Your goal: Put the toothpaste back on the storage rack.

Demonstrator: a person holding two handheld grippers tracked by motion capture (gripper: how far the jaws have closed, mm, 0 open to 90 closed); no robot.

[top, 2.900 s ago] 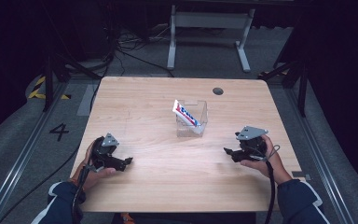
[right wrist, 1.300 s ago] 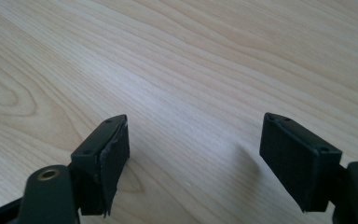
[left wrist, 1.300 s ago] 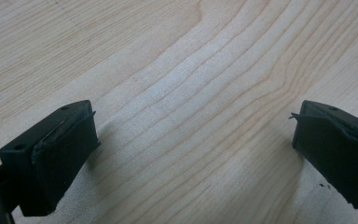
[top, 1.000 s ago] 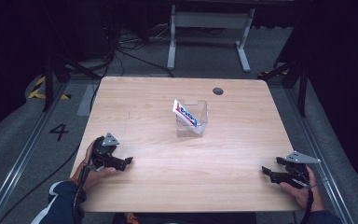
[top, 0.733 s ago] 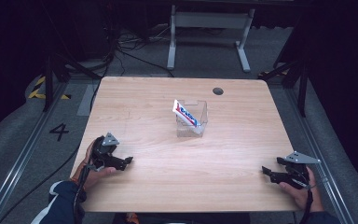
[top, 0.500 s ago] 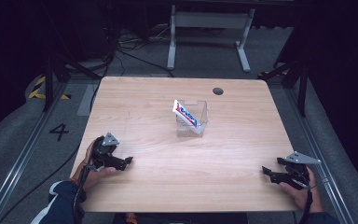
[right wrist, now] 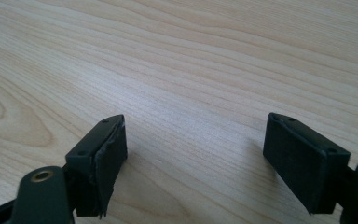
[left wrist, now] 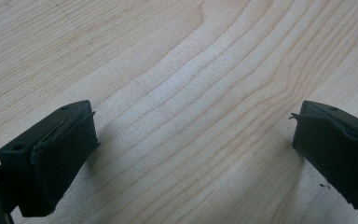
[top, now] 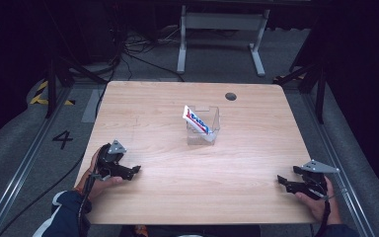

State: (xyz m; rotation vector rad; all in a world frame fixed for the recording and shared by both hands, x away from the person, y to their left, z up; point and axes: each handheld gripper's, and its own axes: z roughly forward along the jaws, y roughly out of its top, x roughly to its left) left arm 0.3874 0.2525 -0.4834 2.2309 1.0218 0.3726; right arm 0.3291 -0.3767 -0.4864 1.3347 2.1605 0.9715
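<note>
Both tools (top: pixel 134 170) (top: pixel 282 180) rest open, well apart from the toothpaste tube (top: pixel 197 120)

A lab: bare test table (top: pixel 177 192), floor rails (top: pixel 15 182), trailing cables (top: pixel 128 47).

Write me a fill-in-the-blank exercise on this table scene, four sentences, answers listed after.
1. The toothpaste tube stands tilted inside a clear ____.
2. The left gripper has its fingers ____, with bare wood between them.
3. The right gripper rests near the table's ____ edge in the high view.
4. A small round ____ sits in the tabletop behind the tube.

Missing words: box; open; right; hole
</note>
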